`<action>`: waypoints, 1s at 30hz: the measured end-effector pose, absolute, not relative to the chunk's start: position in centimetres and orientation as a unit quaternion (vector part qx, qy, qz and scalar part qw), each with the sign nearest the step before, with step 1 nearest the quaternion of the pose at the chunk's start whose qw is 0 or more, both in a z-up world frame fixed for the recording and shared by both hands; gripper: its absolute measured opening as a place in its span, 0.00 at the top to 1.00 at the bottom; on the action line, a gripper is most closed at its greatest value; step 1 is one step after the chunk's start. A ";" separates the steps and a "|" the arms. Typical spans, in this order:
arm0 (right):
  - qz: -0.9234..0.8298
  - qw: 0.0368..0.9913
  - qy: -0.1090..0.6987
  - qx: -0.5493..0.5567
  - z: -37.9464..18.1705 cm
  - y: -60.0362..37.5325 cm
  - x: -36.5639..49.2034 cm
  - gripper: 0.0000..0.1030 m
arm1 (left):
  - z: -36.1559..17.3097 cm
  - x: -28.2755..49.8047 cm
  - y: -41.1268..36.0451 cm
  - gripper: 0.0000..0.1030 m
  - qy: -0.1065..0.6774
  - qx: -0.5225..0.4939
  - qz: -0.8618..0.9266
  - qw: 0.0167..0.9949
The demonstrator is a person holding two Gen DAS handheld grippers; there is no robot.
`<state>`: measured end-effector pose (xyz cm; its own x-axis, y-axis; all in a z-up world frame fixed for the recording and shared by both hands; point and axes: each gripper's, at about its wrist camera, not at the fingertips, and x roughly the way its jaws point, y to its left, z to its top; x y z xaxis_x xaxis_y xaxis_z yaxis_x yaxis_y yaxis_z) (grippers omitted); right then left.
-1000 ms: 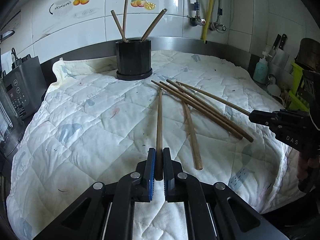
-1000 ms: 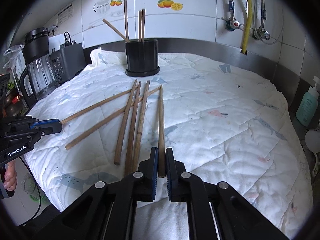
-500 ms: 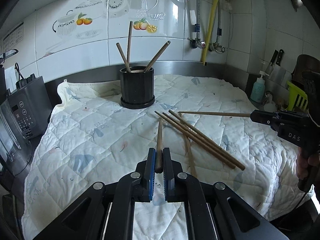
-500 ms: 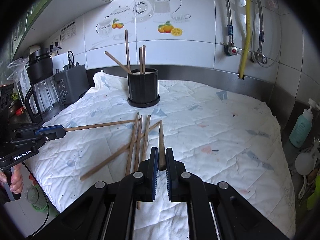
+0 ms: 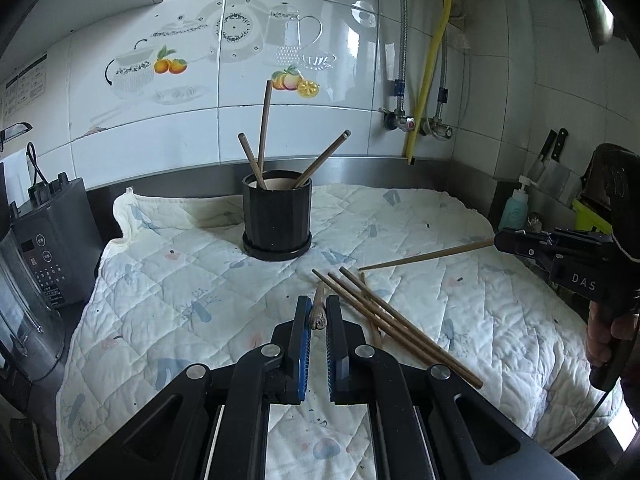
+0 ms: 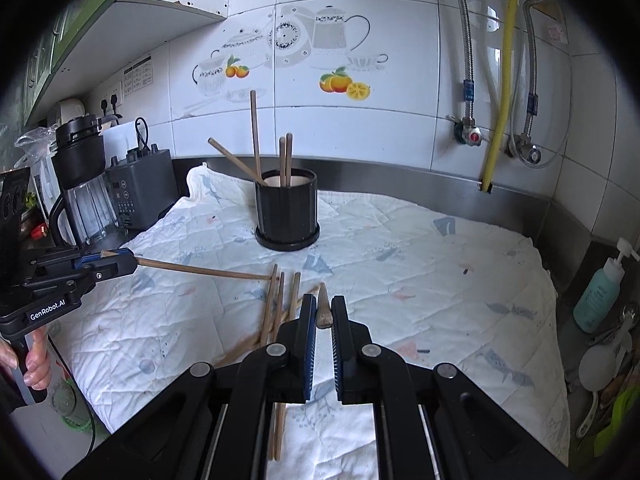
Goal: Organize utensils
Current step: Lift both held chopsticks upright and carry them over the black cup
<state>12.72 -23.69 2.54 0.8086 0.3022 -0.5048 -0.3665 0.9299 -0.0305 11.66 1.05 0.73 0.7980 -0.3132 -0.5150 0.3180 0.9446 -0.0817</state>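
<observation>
A black holder (image 5: 277,216) with several wooden chopsticks stands at the back of the quilted cloth (image 5: 168,292); it also shows in the right wrist view (image 6: 286,211). My left gripper (image 5: 318,312) is shut on a chopstick (image 5: 318,308), lifted and pointing toward the holder. My right gripper (image 6: 323,312) is shut on another chopstick (image 6: 323,310). From the left view the right gripper (image 5: 505,241) holds its stick (image 5: 424,257) above the cloth. Several loose chopsticks (image 5: 384,320) lie on the cloth, also in the right wrist view (image 6: 276,304).
A blender and black appliance (image 6: 136,192) stand at the left edge. A soap bottle (image 6: 600,296) and dish items sit to the right. Knives (image 5: 550,156) hang at the far right. Pipes and a yellow hose (image 6: 500,92) run down the tiled wall.
Both grippers have lifted their chopsticks off the cloth and tilted them up, tips pointing toward the holder. The loose sticks stay on the cloth.
</observation>
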 end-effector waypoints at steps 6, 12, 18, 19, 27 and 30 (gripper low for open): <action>0.181 0.947 0.259 -0.064 4.8 -23.6 14.5 0.91 | 1.8 12.8 2.1 0.94 0.268 -0.008 -0.164 0.949; 0.185 0.946 0.257 -0.074 7.3 -23.6 16.2 0.91 | 3.4 13.7 2.3 0.94 0.263 -0.002 -0.158 0.952; 0.188 0.945 0.250 -0.093 9.5 -23.1 17.3 0.91 | 5.8 14.9 2.2 0.94 0.249 0.009 -0.157 0.956; 0.189 0.945 0.251 -0.095 9.8 -22.9 17.5 0.91 | 6.3 15.1 2.1 0.94 0.247 0.012 -0.158 0.956; 0.194 0.944 0.245 -0.105 11.7 -22.3 19.1 0.91 | 9.3 17.0 1.0 0.94 0.235 0.024 -0.161 0.958; 0.196 0.945 0.239 -0.102 12.5 -22.1 19.6 0.91 | 10.5 17.7 0.7 0.94 0.228 0.025 -0.163 0.959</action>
